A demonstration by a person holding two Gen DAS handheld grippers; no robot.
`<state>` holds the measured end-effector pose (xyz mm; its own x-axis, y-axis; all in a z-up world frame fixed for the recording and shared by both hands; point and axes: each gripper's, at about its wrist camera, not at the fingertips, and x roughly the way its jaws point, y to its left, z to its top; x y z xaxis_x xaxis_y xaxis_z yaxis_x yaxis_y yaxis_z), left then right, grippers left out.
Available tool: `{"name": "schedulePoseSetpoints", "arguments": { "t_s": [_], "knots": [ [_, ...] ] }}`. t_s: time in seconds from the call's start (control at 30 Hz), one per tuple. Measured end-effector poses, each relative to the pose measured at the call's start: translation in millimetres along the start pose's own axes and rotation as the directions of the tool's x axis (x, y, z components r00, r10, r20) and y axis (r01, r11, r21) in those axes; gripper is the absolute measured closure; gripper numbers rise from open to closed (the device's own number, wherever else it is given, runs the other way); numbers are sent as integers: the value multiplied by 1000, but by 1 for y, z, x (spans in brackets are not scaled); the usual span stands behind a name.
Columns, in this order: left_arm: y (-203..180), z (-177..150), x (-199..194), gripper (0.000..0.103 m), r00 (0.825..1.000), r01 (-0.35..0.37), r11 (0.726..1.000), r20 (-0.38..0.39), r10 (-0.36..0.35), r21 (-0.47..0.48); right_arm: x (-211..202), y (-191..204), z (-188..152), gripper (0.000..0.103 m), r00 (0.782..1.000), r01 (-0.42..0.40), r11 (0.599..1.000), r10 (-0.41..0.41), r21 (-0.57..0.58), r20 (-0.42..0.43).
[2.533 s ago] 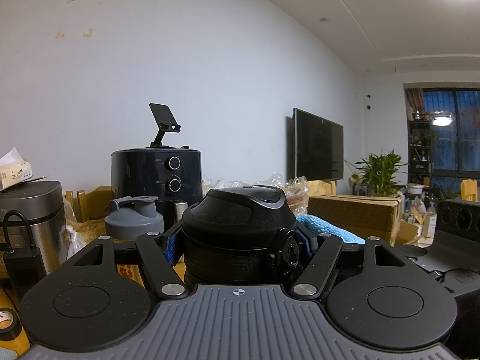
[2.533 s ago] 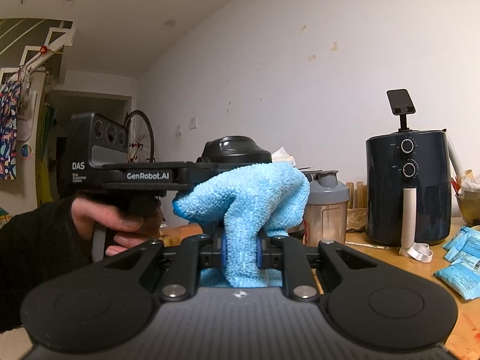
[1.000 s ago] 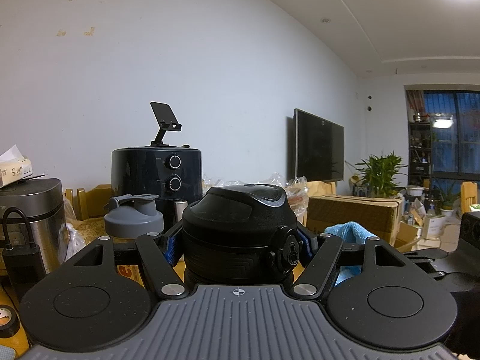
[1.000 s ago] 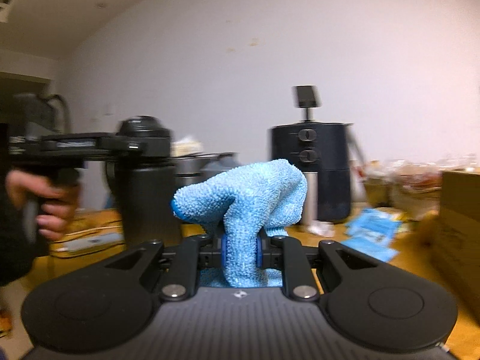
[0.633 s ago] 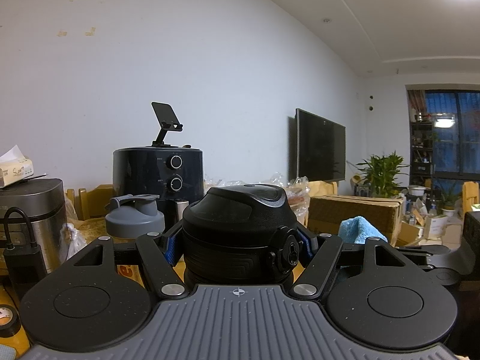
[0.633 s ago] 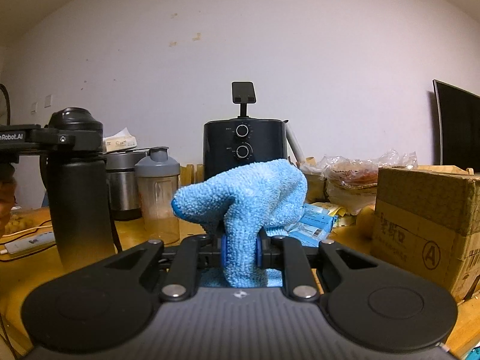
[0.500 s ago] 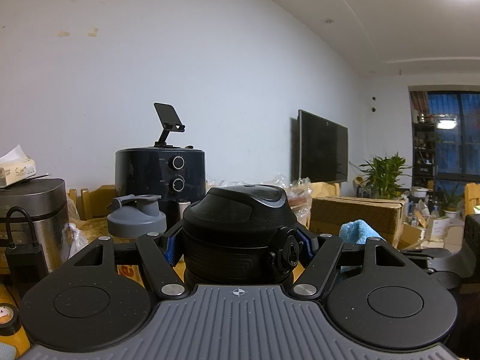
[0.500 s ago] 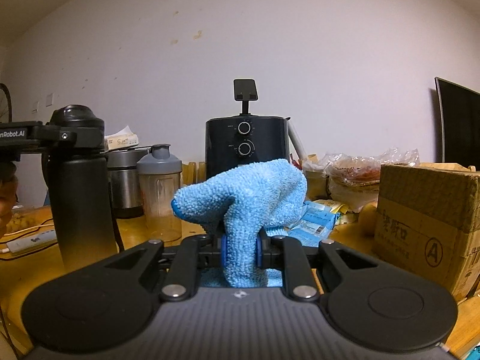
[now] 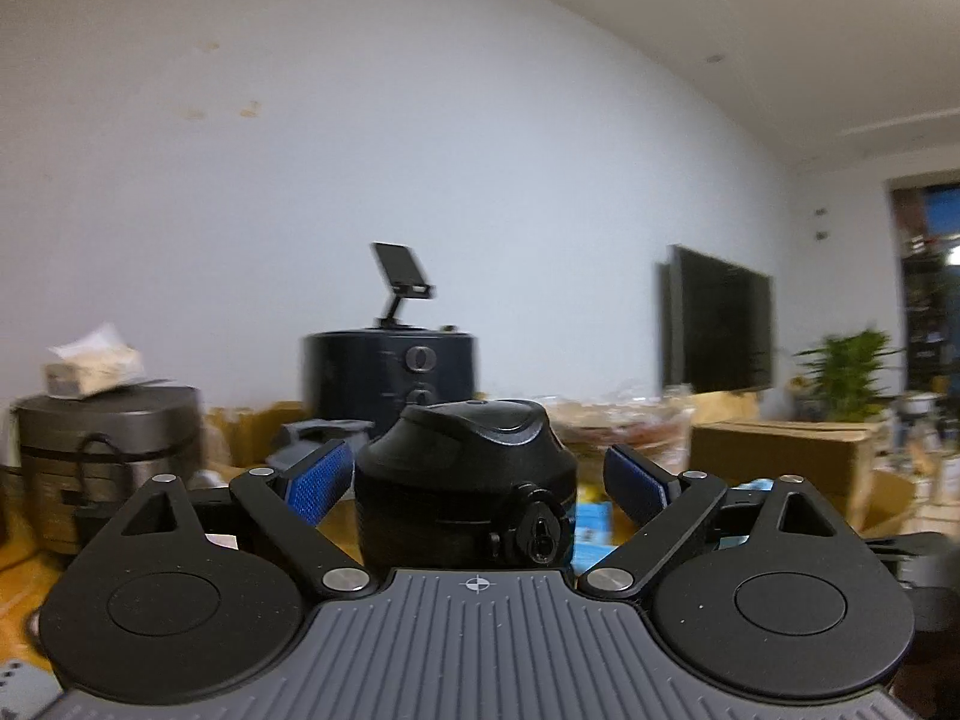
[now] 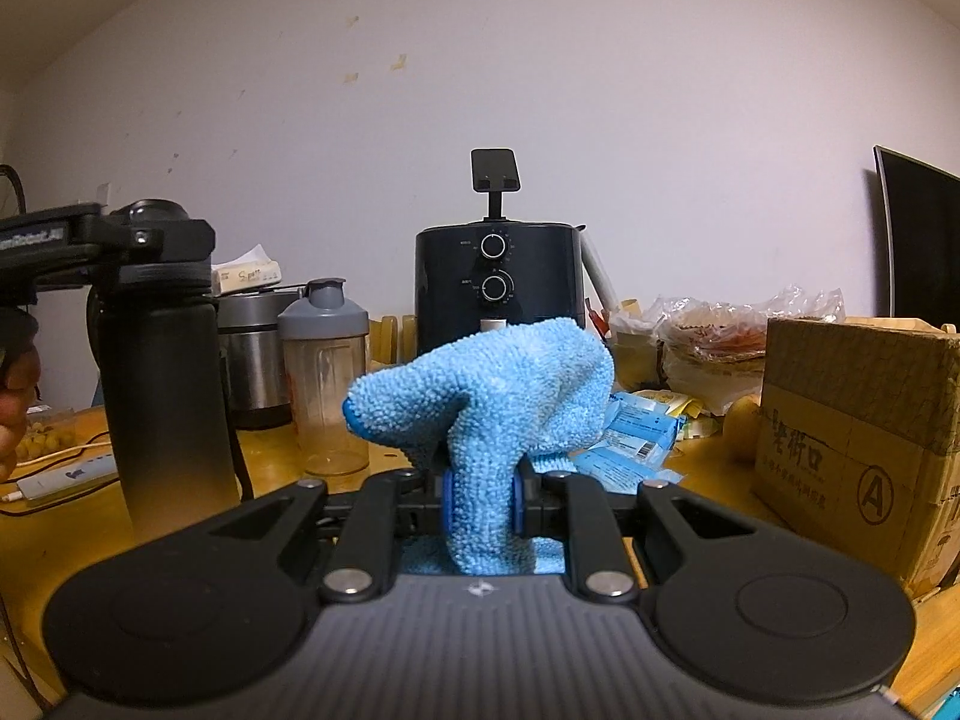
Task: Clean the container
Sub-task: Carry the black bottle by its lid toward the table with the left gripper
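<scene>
My left gripper [image 9: 474,480] has just been opening: its blue pads [image 9: 318,477], which clamped the black bottle's [image 9: 465,480] cap half a second ago, now stand clear on both sides, the cap between them untouched. My left view has swung, so the air fryer [image 9: 390,378] sits nearer the middle and looks blurred.

A lived-in home, a living and dining room in one. A cluttered wooden worktop [image 10: 54,540] carries a dark round air fryer [image 10: 498,288], a steel rice cooker [image 10: 252,354], a grey-lidded shaker cup [image 10: 327,384] and a brown cardboard box [image 10: 852,438]. A flat black television [image 9: 714,327] hangs on the white wall beside a green potted plant [image 9: 846,372].
</scene>
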<state>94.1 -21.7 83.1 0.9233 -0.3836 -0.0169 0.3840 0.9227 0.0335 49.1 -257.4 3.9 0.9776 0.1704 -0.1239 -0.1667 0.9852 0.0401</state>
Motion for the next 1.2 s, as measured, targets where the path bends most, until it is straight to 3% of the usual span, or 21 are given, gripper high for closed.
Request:
{"name": "schedulePoseSetpoints", "arguments": {
  "t_s": [0.13,0.43,0.6,0.8,1.2],
  "knots": [
    [-11,3,1,11,995,-100,995,-7,100,0,0,0,0,89,1000,-1,1000,1,-1,-3],
    [-27,7,5,11,968,-250,968,-30,250,-13,1,0,0,89,1000,0,1000,0,-3,-5],
    [-28,7,7,35,950,-310,950,-51,308,-40,0,2,-1,89,1000,1,1000,-1,-2,-4],
    [-33,8,8,35,942,-332,943,-60,329,-34,0,1,-2,89,1000,3,1000,-3,-1,-8],
    [-33,7,8,35,945,-325,945,-62,322,-34,2,1,-3,89,1000,-4,1000,4,-1,-16]
  ]
}}
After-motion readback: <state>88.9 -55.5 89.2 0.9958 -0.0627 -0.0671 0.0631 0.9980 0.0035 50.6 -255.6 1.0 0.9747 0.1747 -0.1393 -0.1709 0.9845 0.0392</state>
